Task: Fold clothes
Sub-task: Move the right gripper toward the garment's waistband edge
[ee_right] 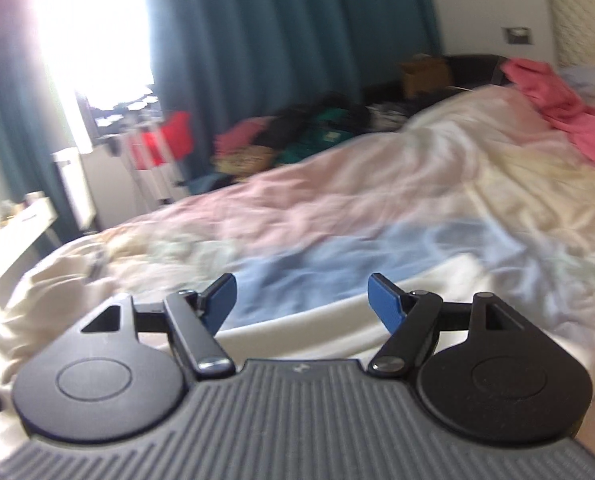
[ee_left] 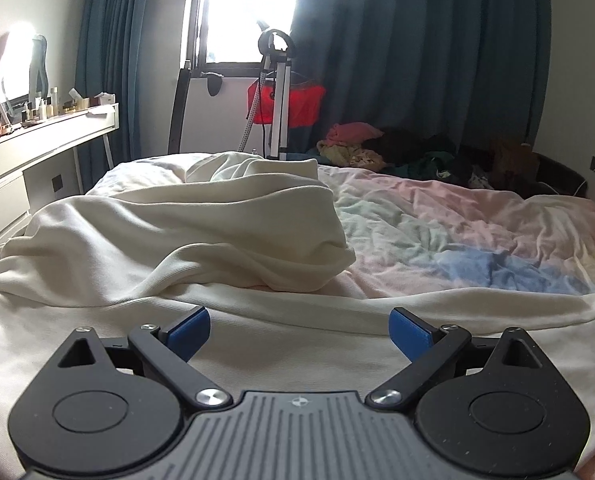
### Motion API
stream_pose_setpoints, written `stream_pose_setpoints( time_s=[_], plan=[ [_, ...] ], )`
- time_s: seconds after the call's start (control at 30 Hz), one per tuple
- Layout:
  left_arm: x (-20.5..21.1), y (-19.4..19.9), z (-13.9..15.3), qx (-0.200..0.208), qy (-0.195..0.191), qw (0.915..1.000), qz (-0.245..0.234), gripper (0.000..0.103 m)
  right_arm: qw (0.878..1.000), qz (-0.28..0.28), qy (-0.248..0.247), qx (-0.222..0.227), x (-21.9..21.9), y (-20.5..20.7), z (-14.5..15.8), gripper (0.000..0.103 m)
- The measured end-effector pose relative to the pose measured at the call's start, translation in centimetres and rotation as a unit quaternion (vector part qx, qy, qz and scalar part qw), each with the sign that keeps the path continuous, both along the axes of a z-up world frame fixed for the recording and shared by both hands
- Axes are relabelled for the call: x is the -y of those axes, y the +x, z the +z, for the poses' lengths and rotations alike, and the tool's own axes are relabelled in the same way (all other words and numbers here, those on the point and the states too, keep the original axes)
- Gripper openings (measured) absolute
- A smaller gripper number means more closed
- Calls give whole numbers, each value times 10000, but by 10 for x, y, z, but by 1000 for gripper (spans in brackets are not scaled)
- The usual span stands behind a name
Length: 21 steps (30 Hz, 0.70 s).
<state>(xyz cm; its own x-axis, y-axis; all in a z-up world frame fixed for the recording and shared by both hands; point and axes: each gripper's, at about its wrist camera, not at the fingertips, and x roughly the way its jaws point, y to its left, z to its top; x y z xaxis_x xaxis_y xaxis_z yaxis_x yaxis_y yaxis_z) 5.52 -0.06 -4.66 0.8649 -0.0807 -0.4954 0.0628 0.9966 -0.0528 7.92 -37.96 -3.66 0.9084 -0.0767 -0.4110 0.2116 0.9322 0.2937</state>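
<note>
A cream garment (ee_left: 201, 232) lies on the bed, its far part folded over in a thick bunch, its near part spread flat under my left gripper (ee_left: 299, 330). The left gripper is open and empty, just above the flat cloth. In the right wrist view, which is blurred, the cream garment (ee_right: 317, 324) shows as an edge right below my right gripper (ee_right: 301, 300). The right gripper is open and empty. A pink garment (ee_right: 565, 112) lies at the far right of the bed.
The bed has a pastel pink, green and blue cover (ee_left: 457, 224). A pile of mixed clothes (ee_left: 409, 152) sits at its far side before teal curtains (ee_left: 417, 48). A white desk with bottles (ee_left: 45, 132) stands left. A garment steamer stand (ee_left: 277, 92) is by the window.
</note>
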Motion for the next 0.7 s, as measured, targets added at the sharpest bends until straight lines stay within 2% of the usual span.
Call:
stream_pose_setpoints(
  time_s=[0.1, 0.33, 0.53, 0.7],
  plan=[
    [-1, -9, 2, 114, 145, 9998, 67, 98, 9993, 332, -48, 172, -38, -6, 0, 74],
    [-1, -15, 2, 114, 247, 9995, 171, 98, 9930, 1140, -299, 74, -96, -11, -7, 74],
    [10, 0, -13, -104, 510, 9986, -38, 99, 9930, 1086, -451, -147, -107, -9, -13, 74],
    [29, 53, -27, -280, 1039, 9942, -52, 99, 9958, 773, -432, -210, -96, 1, -22, 74]
  ],
)
